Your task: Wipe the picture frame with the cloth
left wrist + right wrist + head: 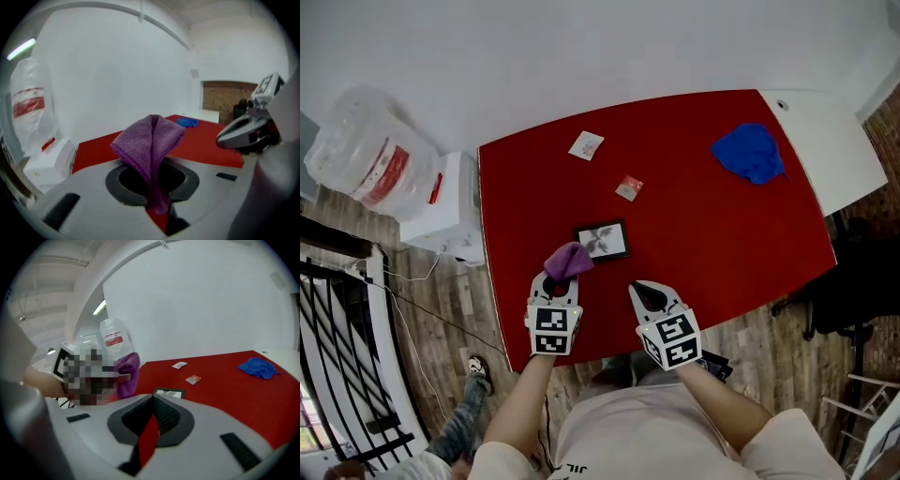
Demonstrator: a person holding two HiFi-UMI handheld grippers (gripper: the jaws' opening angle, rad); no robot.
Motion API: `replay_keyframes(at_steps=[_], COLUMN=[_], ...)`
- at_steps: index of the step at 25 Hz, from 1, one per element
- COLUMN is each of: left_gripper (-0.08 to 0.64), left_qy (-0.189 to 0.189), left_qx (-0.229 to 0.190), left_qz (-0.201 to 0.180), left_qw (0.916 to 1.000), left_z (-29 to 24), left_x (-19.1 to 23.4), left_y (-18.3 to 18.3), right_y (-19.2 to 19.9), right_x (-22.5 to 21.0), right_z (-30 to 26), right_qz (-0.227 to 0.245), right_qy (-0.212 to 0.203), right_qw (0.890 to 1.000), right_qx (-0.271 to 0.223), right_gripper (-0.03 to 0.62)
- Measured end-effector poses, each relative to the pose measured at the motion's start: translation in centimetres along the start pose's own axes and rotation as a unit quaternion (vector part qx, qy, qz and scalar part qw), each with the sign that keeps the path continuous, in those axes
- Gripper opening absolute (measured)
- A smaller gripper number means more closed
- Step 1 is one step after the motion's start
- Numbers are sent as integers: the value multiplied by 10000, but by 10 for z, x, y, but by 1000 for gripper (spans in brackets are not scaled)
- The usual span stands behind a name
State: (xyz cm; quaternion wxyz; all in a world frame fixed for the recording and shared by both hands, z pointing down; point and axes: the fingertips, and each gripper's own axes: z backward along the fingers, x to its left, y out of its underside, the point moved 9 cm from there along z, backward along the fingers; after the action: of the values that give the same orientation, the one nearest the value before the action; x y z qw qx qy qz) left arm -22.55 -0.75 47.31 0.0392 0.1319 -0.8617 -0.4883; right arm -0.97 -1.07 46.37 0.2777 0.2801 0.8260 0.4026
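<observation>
Grippers sit side by side over the near edge of the red table (pixel 722 244), forearms reaching in from below. Left gripper (pixel 562 279) is clamped on the purple cloth (pixel 568 261), fuzzy microfibre bunched into a fold, at the near-left corner of the picture frame (pixel 603 240), which lies flat: a small dark-rimmed rectangle. Right gripper (pixel 649 292) has tips together, nothing held. Crumpled blue cloth (pixel 750 152) lies far right.

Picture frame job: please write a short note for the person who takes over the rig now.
Left gripper: shut on the purple cloth, at the near left corner of the picture frame, which lies flat on the red table.
Right gripper: shut, empty, near the table's front edge.
Done: cloth is in the gripper.
Left: wipe the frame; contact between them is not clear.
</observation>
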Motion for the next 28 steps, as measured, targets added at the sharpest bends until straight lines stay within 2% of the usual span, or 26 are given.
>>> replay_keyframes(at_steps=[2,4,8,11,13,16,20,28], left_gripper=[63,63,63,63,63,63,63,63], left_qy=[35,90,292,369,444,607,795,1232], left_qx=[344,717,1516,1910,2063,2224,2347,2417], left_qz=[-820,-1664,-2943,-3547,-3709,-3753,-3973,-4437], left_qw=[9960,9834,9432,9145,9044,8978,8836,8541], left_z=[-28,-57,-111,-143,-160,-179,-186,-126], left_x=[7,13,21,26,29,28,18,-25], left_y=[3,3,11,18,20,26,35,64], right_y=[4,9,19,25,30,36,40,39], right_x=[0,1,6,8,8,7,2,-1], right_z=[-5,-10,-15,-14,-14,-14,-15,-23], right_qz=[-50,-98,-212,-258,-284,-347,-442,-478], right_qy=[-21,-47,-110,-134,-139,-137,-118,-249], right_qw=[10000,9999,9996,9993,9991,9987,9982,9980], right_qx=[43,87,171,229,290,351,386,321], right_gripper=[5,5,5,5,5,5,5,5])
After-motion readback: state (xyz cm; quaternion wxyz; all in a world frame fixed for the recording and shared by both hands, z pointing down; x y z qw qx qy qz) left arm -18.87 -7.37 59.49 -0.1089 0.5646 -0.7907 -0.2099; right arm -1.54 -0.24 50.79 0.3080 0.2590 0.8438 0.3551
